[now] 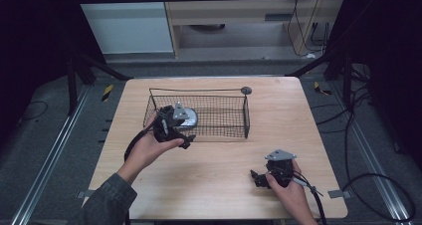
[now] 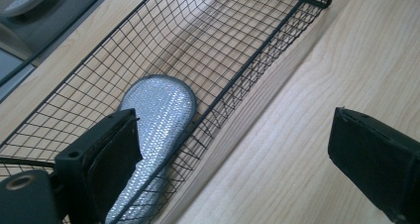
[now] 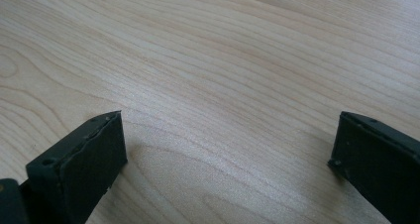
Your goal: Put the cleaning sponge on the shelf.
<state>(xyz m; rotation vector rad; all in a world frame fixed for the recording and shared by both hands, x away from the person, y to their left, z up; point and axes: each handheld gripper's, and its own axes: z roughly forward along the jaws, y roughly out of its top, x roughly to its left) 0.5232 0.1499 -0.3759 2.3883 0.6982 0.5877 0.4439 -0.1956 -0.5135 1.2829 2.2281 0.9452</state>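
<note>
while both grippers gape, a silver pad (image 2: 158, 112) lies in the basket (image 1: 234, 118).
left gripper (image 2: 233, 149) straddles the basket's near wall beside the pad; right gripper (image 3: 228, 159) rests on bare table (image 1: 219, 160), well apart.

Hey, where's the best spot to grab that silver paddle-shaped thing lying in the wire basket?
Probably its narrow end. The silver paddle lies flat inside the wire basket, against the near wall, so come down from above through the open top, fingers spanning the narrow end's edges.

One wire basket (image 1: 234, 113), one silvery paddle-shaped piece (image 2: 158, 107) by the left jaws, one small disc (image 1: 246, 90), one table (image 1: 219, 175).
</note>
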